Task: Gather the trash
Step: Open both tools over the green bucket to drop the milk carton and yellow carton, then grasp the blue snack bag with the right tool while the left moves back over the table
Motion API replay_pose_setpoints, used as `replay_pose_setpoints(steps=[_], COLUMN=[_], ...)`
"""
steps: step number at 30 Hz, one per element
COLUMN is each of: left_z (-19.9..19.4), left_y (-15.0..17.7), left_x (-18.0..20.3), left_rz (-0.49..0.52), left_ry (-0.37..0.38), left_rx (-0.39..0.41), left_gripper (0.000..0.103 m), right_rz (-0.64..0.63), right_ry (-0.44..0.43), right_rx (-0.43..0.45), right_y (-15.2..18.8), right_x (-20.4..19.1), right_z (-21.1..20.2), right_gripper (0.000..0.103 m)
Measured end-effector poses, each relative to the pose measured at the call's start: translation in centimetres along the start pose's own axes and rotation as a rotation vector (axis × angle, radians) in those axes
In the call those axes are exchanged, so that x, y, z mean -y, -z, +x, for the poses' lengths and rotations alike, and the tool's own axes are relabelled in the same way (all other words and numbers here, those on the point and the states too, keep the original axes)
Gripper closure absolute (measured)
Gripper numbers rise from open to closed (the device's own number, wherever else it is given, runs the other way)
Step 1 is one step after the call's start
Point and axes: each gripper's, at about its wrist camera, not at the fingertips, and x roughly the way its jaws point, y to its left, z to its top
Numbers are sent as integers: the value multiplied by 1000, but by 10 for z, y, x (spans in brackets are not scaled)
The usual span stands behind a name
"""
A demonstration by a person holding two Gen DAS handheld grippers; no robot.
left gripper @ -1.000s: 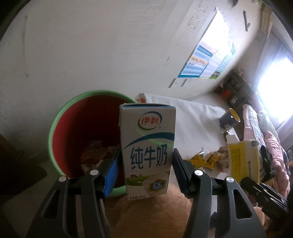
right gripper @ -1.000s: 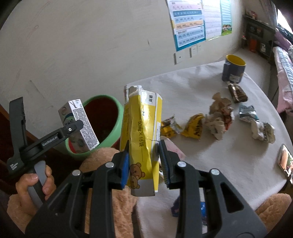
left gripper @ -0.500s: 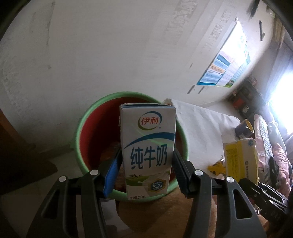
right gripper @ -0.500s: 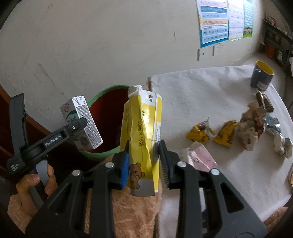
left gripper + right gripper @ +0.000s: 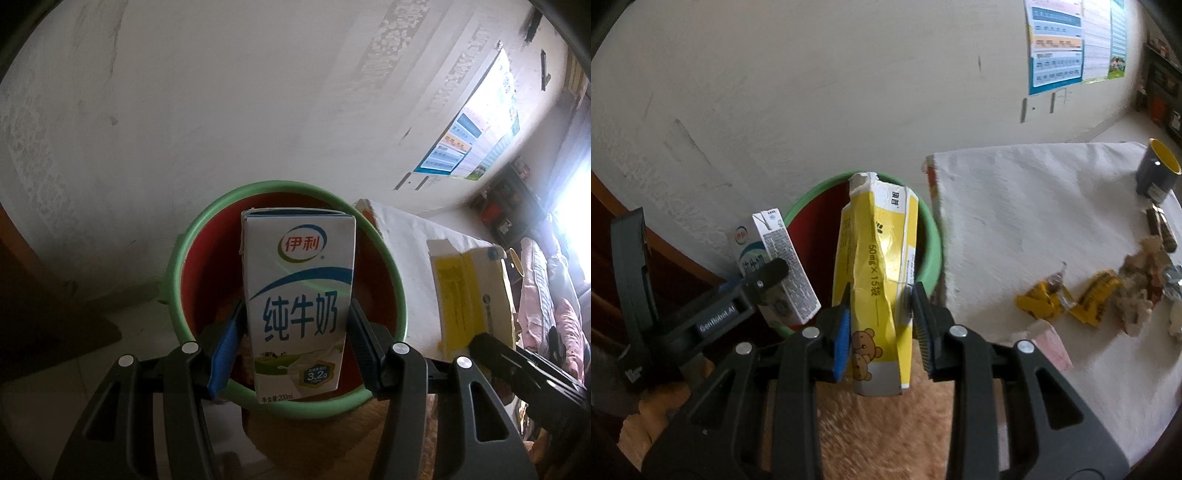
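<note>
My left gripper is shut on a white and blue milk carton, upright over the green-rimmed red bin. From the right wrist the same carton hangs at the bin's left rim in the left gripper. My right gripper is shut on a crumpled yellow box with a bear print, held in front of the bin. That yellow box shows at the right in the left wrist view.
A table with a white cloth stands right of the bin. On it lie several crumpled wrappers, a pink packet and a yellow-lined mug. The wall rises close behind the bin. A furry tan sleeve lies below.
Both grippers have moved left toward the bin with their loads. The bin has come to the middle of the left wrist view, and the table has slid to the right.
</note>
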Motion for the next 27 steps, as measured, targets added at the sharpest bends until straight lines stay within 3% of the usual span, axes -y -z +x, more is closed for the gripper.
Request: replay_pose_setpoints(steps=[6,8,9,10,12,21,27], left_z=[4,6,7,8,7,-4,-17], left_y=[-4,-4,-4,-4,-4,-5,-1], left_x=[-9,-10,-12,-13,-14,3,26], left_rz=[-16,-24,-31,-38,-45,0,53], left_ry=[-17,-28,-30,-29,-37,-31,-2], left_rx=[-3,-5,-6,-9,-1,19,30], left_gripper=[50,50,49,43,35,35,35], right_rz=[-7,5,12,22,43,93,122], right_ry=[-9,-15,-20,-28,-40,-15,47], right_rx=[-5,0,5,13,24,39,57], right_y=[-7,-10,-9,-10,-11,-3,15], right_x=[-7,-7,-6,-4,-1,21,55], right_z=[11,12,11,11,9,-13,-47], right_gripper=[71,63,54,47,42,38,35])
